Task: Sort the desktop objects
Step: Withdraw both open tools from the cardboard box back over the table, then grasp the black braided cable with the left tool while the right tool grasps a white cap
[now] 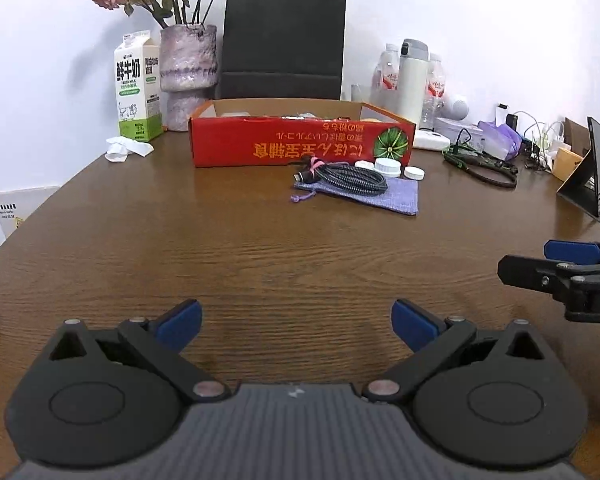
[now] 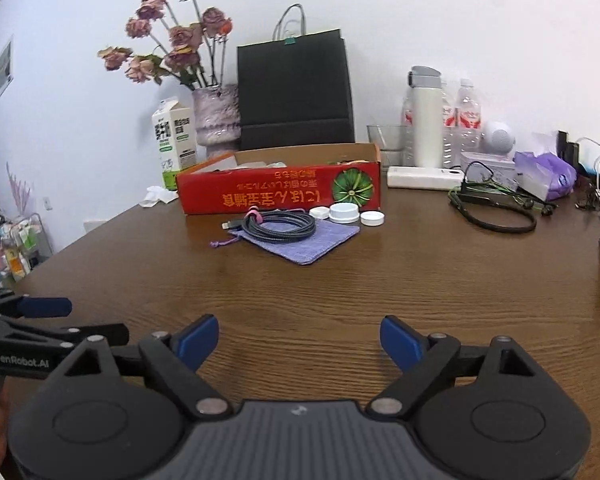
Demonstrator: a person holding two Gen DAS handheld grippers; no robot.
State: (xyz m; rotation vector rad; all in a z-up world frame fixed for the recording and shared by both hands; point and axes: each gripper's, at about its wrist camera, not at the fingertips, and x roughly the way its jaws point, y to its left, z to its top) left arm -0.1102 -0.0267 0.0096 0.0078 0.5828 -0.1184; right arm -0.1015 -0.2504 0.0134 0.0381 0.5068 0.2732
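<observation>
A coiled black cable lies on a purple drawstring pouch on the brown table. Three white caps sit beside it, in front of an open red cardboard box. My left gripper is open and empty above the near table, well short of these. My right gripper is open and empty too, level with the left one; it shows at the right edge of the left wrist view.
Behind the box stand a milk carton, a vase of dried roses and a black paper bag. Crumpled tissue lies at left. Bottles, a white flask, earphones and cables crowd the right back.
</observation>
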